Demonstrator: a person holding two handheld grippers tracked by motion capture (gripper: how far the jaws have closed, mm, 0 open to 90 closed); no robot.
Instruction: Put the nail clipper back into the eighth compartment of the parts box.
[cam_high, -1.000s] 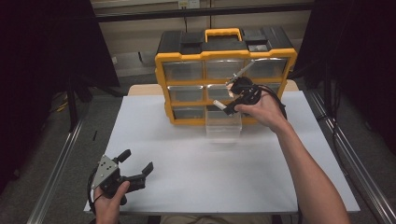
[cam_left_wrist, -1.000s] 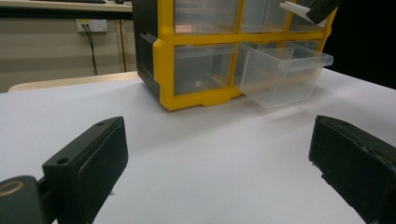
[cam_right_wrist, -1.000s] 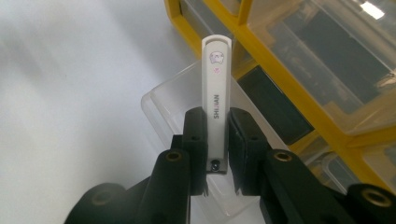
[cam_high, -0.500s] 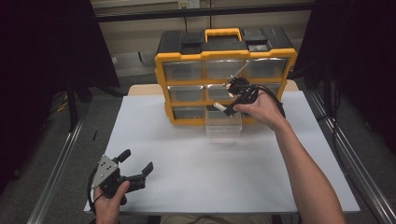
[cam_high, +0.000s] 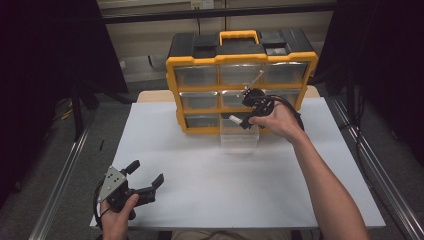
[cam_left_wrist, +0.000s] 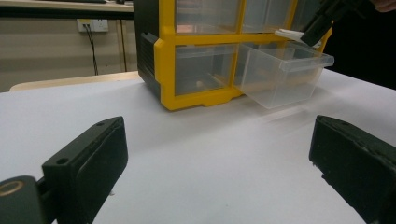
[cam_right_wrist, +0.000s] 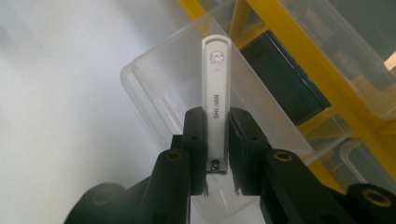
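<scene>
Both grippers matte black plastic, two blocky jaws each. Left gripper (cam_high: 146, 181) has a grey three-cornered plate on top with small dark holes, black cable looping under the left hand (cam_high: 116, 218). Its jaws show round screw holes, one brass-coloured insert. Right gripper (cam_right_wrist: 216, 140) has round bolt holes at the knuckles; black cable loops past the right hand (cam_high: 276, 119). Forearms bare, no sleeves.

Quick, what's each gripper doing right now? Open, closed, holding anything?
Left gripper: open, holding nothing, low over the table.
Right gripper: closed on a slim white clipper-like tool above the pulled-out clear drawer.
</scene>
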